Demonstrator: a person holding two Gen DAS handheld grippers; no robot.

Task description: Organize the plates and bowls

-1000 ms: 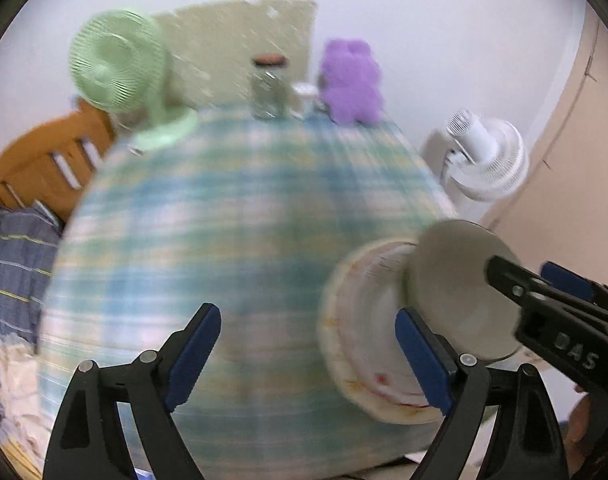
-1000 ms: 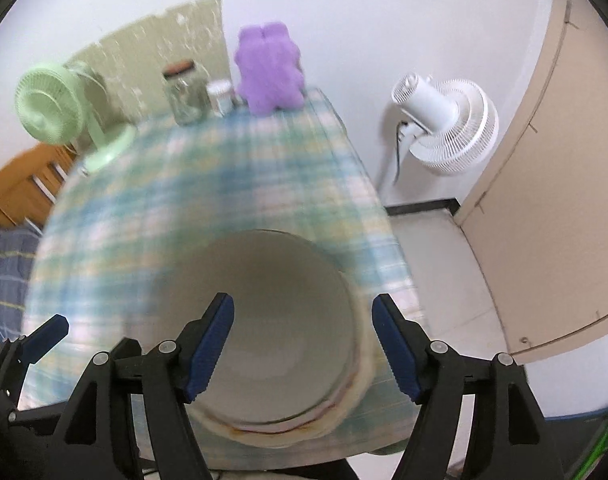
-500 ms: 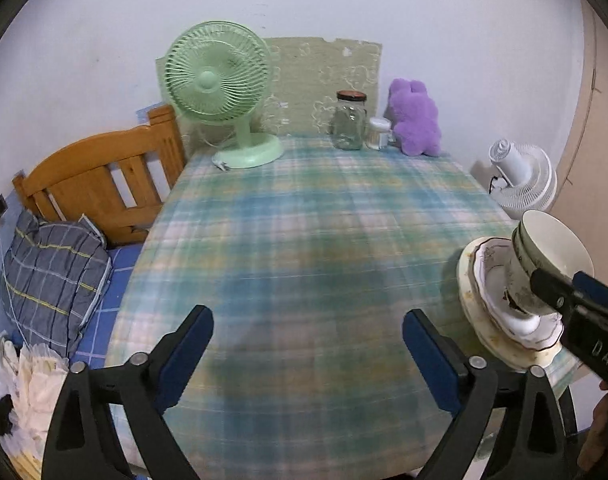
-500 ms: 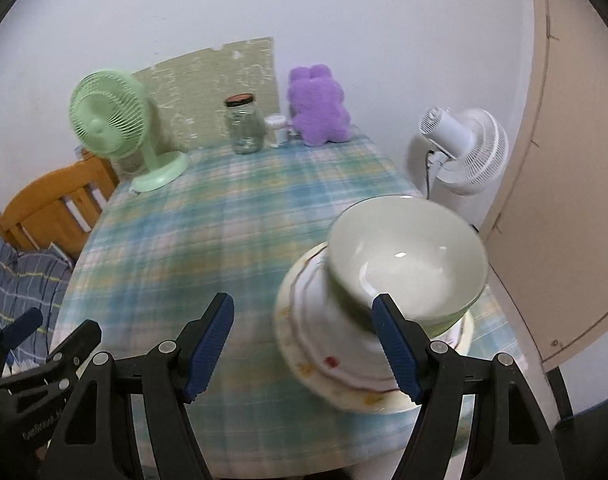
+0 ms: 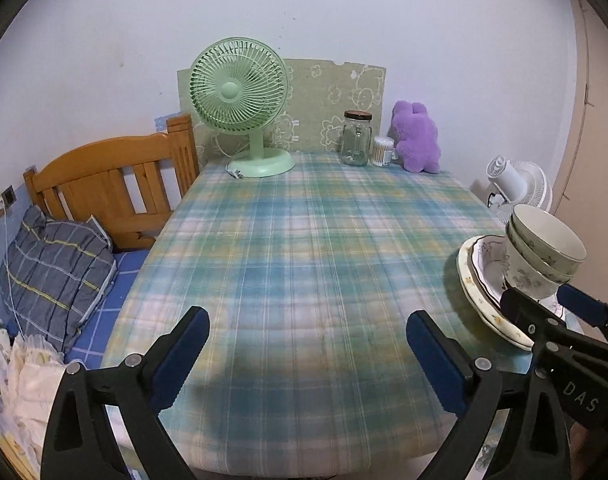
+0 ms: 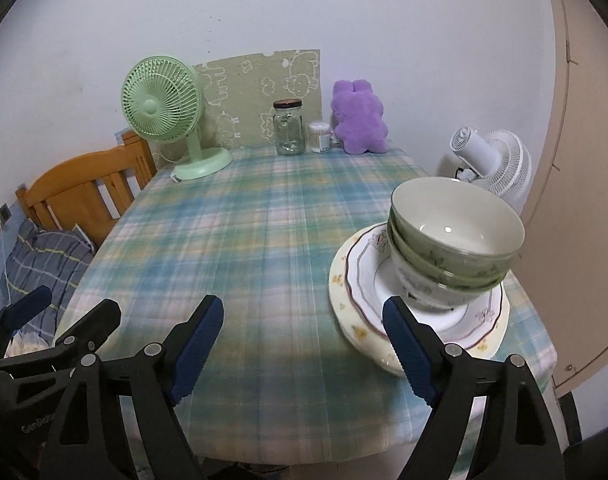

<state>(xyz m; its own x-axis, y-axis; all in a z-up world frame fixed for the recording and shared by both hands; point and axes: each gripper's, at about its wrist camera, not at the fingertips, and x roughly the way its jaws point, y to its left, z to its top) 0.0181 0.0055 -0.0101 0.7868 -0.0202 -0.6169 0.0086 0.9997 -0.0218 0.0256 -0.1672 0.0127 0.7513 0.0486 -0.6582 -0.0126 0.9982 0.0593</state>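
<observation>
A lived-in home, prob. a bedroom w/ a table squeezed in: a wooden bed frame [image 5: 112, 184] w/ a striped pillow [image 5: 52, 268] sits right beside the table [image 5: 304, 264], which has a plaid cloth. At the wall end stand a green desk fan [image 5: 240, 96], a glass jar [image 5: 357, 138] & a purple plush toy [image 5: 417, 142]. A white floor fan [image 6: 492, 162] stands by a beige door [image 6: 576, 184].

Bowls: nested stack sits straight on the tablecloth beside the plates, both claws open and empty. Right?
Not quite. The bowls sit on top of the stacked plates, not on the tablecloth; the right wrist view shows it. Both claws, left and right, are open and empty.
</observation>
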